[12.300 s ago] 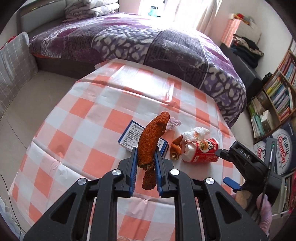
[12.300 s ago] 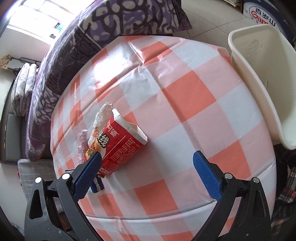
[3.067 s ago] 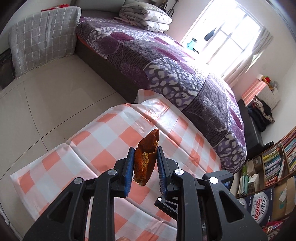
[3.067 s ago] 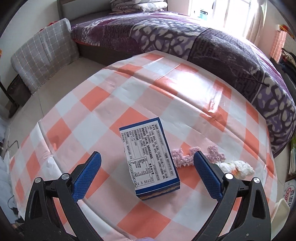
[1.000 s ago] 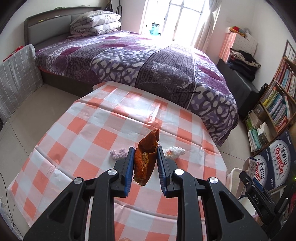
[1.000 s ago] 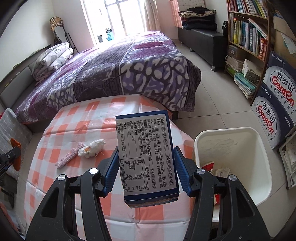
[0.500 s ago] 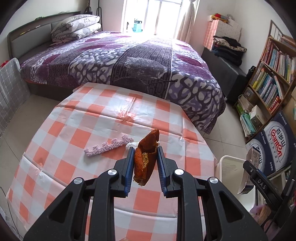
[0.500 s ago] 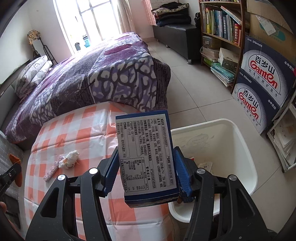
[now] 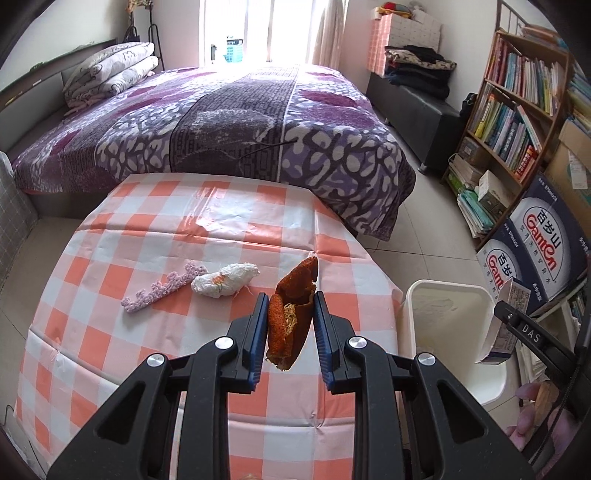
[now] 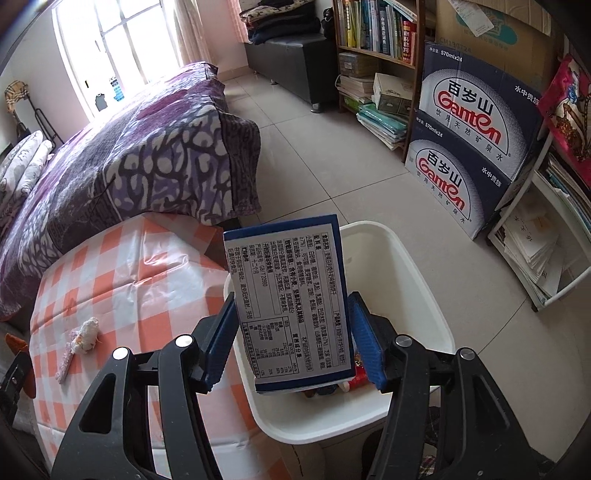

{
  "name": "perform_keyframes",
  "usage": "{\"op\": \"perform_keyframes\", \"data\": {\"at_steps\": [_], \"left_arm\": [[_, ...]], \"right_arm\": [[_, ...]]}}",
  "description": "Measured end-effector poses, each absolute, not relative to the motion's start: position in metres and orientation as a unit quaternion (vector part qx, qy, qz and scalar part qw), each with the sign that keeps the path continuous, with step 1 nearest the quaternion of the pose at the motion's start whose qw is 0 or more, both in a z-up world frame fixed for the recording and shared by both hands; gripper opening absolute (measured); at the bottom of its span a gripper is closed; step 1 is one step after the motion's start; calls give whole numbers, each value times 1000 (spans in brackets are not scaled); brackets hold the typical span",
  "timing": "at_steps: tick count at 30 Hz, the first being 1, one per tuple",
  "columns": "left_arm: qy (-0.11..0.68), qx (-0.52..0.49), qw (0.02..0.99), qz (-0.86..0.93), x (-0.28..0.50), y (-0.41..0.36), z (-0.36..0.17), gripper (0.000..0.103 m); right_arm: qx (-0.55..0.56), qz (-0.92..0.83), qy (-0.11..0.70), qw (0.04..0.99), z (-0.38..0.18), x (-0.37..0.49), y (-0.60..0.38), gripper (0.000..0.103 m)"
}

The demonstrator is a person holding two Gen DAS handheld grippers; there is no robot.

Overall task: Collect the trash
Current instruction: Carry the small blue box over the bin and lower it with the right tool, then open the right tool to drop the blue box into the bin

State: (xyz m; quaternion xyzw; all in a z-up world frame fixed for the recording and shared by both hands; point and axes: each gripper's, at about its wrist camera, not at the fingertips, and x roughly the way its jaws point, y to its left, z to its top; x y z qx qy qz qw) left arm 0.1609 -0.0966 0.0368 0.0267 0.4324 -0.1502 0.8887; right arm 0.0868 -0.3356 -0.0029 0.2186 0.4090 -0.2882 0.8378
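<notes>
Over the white bin (image 10: 424, 295), holding a blue-and-white box (image 10: 291, 314) clamped upright in the right tongs (image 10: 291, 347). Above the checkered desk (image 9: 110, 280), pinching an orange peel (image 9: 291, 314) in the closed left tongs (image 9: 290, 332), with a white wad (image 9: 225, 282) and pink strip (image 9: 162, 291) lying side by side beyond.

The room is lit brightly by the far window (image 9: 258, 29), which is blown out; glare is thrown on the tablecloth (image 9: 210, 221); edges are bent and darkened.
</notes>
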Motion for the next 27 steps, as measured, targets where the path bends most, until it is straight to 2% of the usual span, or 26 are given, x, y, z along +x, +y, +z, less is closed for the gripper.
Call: {"op": "perform_keyframes", "data": {"at_steps": [1, 3, 6, 27], "left_arm": [[434, 29, 887, -154, 159, -101, 35, 24], [436, 35, 885, -161, 156, -110, 32, 24], [437, 44, 882, -172, 151, -122, 28, 24], [487, 63, 817, -302, 112, -231, -8, 25]], "right_arm": [[221, -292, 408, 836, -2, 84, -339, 69], [228, -303, 403, 833, -1, 78, -348, 78], [239, -312, 398, 829, 1, 71, -359, 82], [349, -346, 353, 796, 7, 22, -431, 85]]}}
